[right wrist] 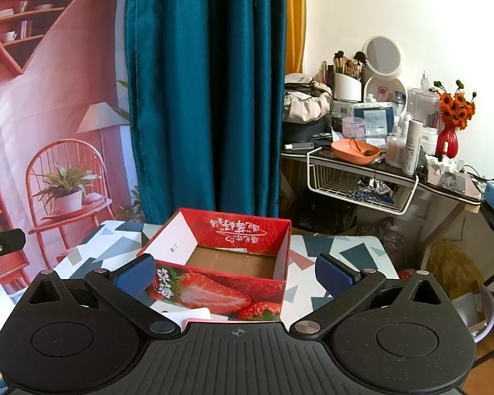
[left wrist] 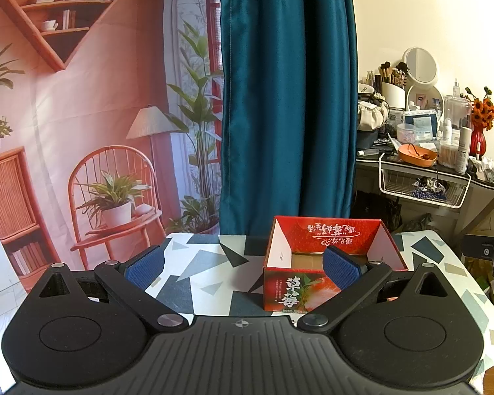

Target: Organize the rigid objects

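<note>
Hovering above the counter (left wrist: 197, 279) with its grey-and-white geometric cloth, the left tool (left wrist: 243, 266) has its blue-padded fingers (left wrist: 145, 265) spread wide apart, gripping nothing. An open red cardboard strawberry box (left wrist: 326, 263) stands upright on the counter right of centre, partly behind the tool's right finger, its brown floor bare.

From the right wrist, the right tool (right wrist: 235, 275) is likewise spread apart with nothing held. The strawberry box (right wrist: 220, 263) sits between its fingers, just beyond them. A white card (right wrist: 189, 316) lies near the box's front.
</note>
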`<state>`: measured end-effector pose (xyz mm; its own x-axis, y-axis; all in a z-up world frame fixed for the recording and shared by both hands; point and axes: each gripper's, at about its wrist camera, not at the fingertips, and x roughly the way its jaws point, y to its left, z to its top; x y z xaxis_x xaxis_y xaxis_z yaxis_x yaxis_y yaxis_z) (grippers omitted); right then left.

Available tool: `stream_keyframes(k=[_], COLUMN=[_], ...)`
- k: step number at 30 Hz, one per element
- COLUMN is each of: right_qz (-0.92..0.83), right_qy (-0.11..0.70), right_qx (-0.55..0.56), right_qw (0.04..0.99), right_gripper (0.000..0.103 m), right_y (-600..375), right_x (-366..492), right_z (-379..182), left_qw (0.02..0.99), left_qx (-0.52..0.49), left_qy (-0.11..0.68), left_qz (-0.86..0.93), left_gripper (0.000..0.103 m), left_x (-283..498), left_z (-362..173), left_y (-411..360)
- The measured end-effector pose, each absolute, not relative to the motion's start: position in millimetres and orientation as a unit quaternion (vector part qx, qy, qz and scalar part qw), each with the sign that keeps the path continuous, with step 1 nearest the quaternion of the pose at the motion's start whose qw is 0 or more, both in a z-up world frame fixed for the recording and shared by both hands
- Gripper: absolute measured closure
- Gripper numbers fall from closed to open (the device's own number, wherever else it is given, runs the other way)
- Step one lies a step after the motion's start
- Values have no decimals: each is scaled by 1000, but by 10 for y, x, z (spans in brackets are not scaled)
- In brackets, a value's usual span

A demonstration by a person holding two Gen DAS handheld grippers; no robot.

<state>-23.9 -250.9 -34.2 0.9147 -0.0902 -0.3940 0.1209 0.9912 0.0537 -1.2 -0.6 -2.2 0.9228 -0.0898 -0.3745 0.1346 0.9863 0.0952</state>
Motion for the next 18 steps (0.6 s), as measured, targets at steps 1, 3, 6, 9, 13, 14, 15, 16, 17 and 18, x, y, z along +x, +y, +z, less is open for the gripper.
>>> stream_keyframes(k=[1,3,6,9,13,14,15,16,17,18], right_qz=[-54,-54,-53,-54,-53,-54,-53,-54,-54,-54], right_qy=[200,199,200,200,200,200,200,200,200,200], right_qx=[38,38,38,39,38,38,38,39,39,39], right_qw=[978,978,978,978,978,978,978,978,978,978], right_gripper=[0,0,0,0,0,0,0,0,0,0], right_y=[-2511,-2503,-2509,-2510,-2513,-2514,-2512,-2509,-2507,-2512], right_x=[-239,-244,-239,-240,-239,-239,-239,-241,-242,-240], right_z=[-342,-344,-342,-342,-344,-344,-344,-345,-345,-345], left_qw=[979,979,979,979,979,979,979,979,979,979], left_qx=[60,60,60,60,60,60,60,59,59,59], left_qy=[188,188,188,188,188,188,188,188,187,188], left_qz=[-57,-57,-57,-57,-57,-57,-57,-58,-58,-58], left_gripper=[0,0,0,0,0,0,0,0,0,0], left_x=[-13,-10,-14,-12,-13,-13,-12,-15,-14,-16], left_z=[-22,-21,-24,-23,-24,-24,-24,-26,-25,-31], left_y=[-6,-8,-7,-6,-8,-8,-8,-2,-3,-1])
